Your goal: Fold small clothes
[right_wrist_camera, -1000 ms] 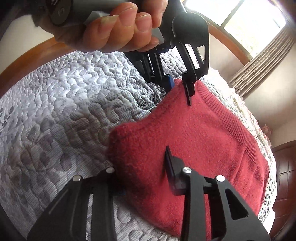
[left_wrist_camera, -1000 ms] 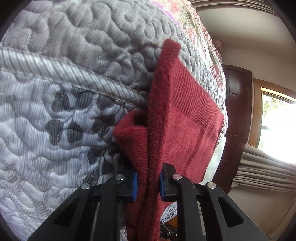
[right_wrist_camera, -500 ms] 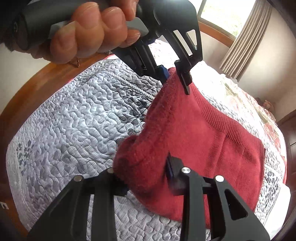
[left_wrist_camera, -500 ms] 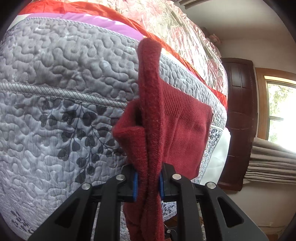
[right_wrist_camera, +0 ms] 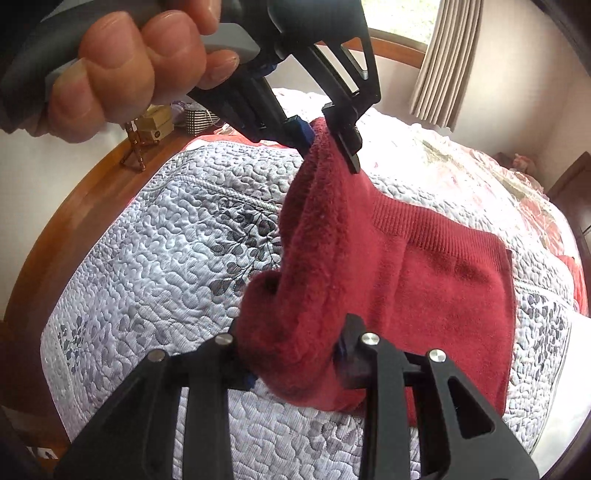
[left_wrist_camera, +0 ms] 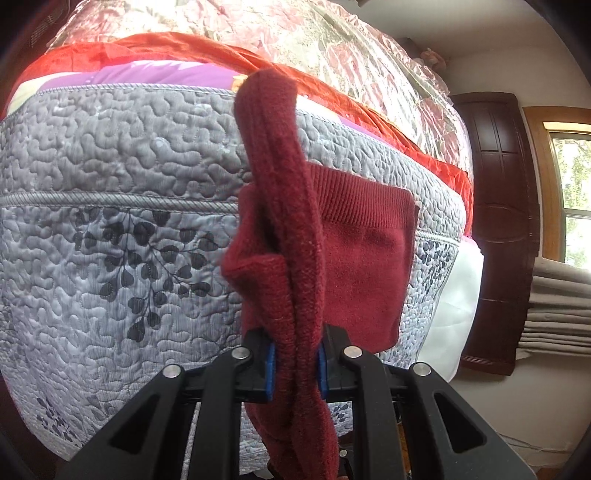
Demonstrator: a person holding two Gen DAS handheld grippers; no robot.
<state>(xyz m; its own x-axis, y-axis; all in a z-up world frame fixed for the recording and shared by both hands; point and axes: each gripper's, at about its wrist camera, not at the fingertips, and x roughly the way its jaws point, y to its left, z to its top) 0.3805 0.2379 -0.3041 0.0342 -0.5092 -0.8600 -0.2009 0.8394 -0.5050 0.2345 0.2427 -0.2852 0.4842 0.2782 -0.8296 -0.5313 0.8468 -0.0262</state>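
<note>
Showing hand (right_wrist_camera: pixel 122 70), right view only

The knitted garment (right_wrist_camera: pixel 424 280) is dark red, plain but for a ribbed band along 1 edge. The quilt (left_wrist_camera: pixel 110 177) under it is pale grey with wavy stitching and dark grey leaf sprigs. Toward 12 o'clock in the left view lie an orange-red cloth (left_wrist_camera: pixel 155 48), a purple strip (left_wrist_camera: pixel 162 74) and a pink floral cover (left_wrist_camera: pixel 295 29). Each black hand-held gripper carries blue pads (left_wrist_camera: pixel 270 373).
</note>
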